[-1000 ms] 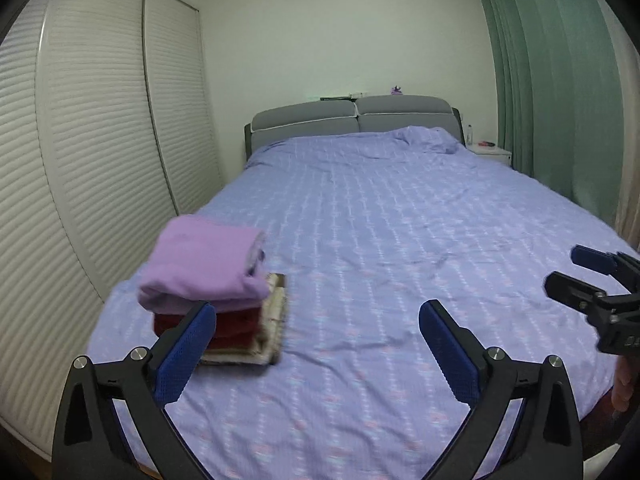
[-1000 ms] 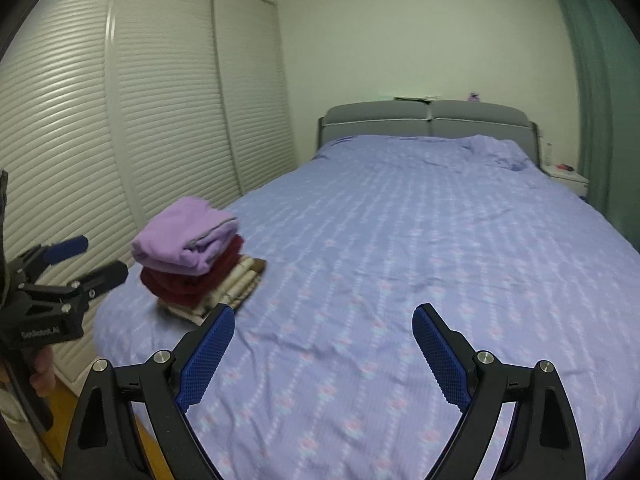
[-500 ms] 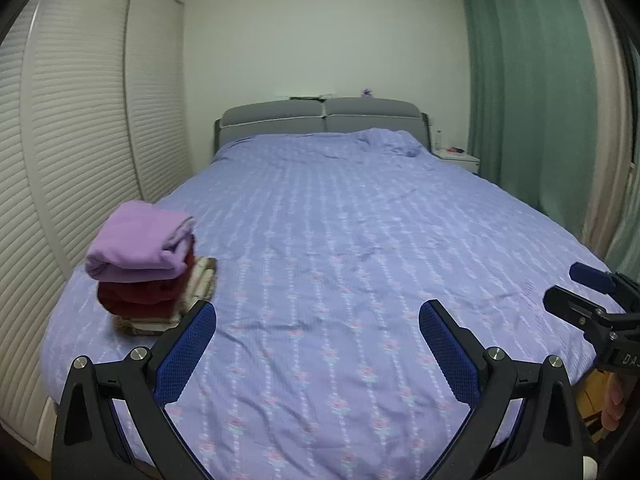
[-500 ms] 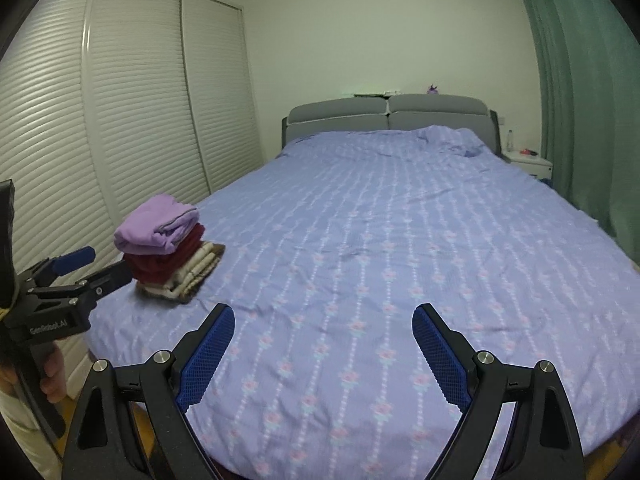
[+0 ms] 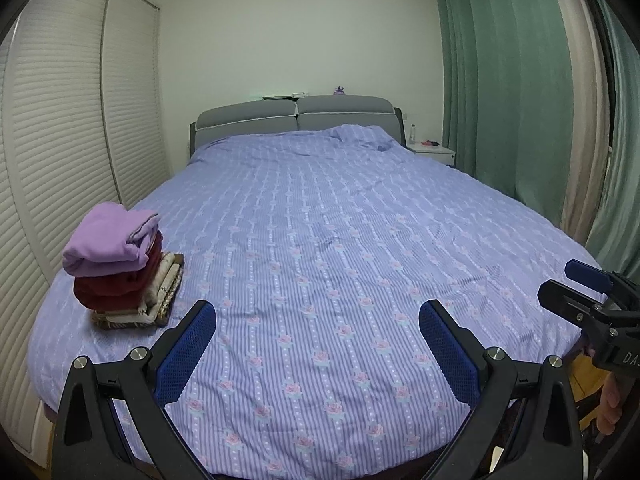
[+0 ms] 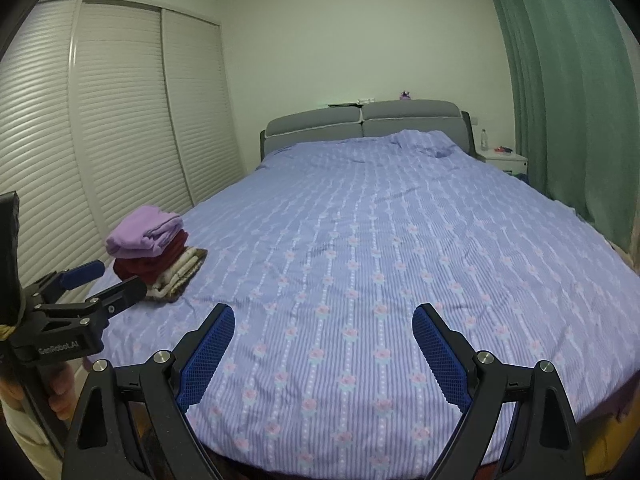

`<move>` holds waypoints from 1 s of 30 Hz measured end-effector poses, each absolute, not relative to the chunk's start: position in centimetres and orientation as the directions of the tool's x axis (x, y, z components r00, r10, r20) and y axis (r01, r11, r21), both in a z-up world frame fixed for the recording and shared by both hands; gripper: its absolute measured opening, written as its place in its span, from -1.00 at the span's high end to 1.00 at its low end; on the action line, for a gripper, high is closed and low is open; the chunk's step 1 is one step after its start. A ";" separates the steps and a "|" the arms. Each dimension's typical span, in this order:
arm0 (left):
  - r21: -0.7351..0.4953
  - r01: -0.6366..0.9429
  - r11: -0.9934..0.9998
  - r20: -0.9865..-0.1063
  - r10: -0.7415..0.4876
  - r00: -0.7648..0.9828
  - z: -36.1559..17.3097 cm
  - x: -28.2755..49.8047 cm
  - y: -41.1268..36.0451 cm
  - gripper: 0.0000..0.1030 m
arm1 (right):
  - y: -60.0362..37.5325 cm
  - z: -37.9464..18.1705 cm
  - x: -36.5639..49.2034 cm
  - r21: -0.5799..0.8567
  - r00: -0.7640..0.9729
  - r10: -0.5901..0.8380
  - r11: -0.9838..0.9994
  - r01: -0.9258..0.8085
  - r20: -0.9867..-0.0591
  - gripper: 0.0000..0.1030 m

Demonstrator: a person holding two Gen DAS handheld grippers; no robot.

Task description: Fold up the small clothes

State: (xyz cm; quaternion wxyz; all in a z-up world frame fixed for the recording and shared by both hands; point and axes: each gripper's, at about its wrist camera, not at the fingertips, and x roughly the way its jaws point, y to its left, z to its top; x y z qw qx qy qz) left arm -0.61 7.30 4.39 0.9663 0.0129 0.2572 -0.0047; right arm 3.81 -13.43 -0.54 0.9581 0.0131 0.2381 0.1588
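A stack of folded clothes (image 5: pixel 120 268) sits on the near left corner of the bed (image 5: pixel 340 240): a lilac piece (image 5: pixel 108 240) on top, a dark red one under it, a cream and brown one at the bottom. The same stack (image 6: pixel 156 254) shows at the left in the right wrist view. My left gripper (image 5: pixel 318 314) hangs open over the foot of the bed, nothing between its blue pads. My right gripper (image 6: pixel 323 318) is open and empty too, and appears from the side as the right gripper (image 5: pixel 568 284) at the left view's right edge.
White slatted wardrobe doors (image 5: pixel 60 140) run close along the left side of the bed. Green curtains (image 5: pixel 520 92) hang on the right, with a white nightstand (image 5: pixel 434 152) beside the grey headboard (image 5: pixel 296 114). A hand (image 6: pixel 60 384) holds the left gripper's handle.
Both grippers have drawn back from the bed and swung right: the stack has shrunk and slid left, and more of the curtains and the bed's foot edge shows. Both stay open and empty.
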 end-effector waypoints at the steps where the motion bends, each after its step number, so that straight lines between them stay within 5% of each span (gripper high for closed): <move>1: 0.023 0.022 0.999 -0.496 -0.008 0.868 4.4 -0.7 7.2 -1.00 | -13.6 -0.6 3.8 0.104 0.835 0.309 0.950 -0.295 -0.454 -0.77; 30: 0.014 0.080 0.997 -0.515 -0.061 0.855 4.4 -1.7 6.0 -1.00 | -14.4 -1.5 3.5 0.141 0.828 0.317 0.948 -0.284 -0.463 -0.77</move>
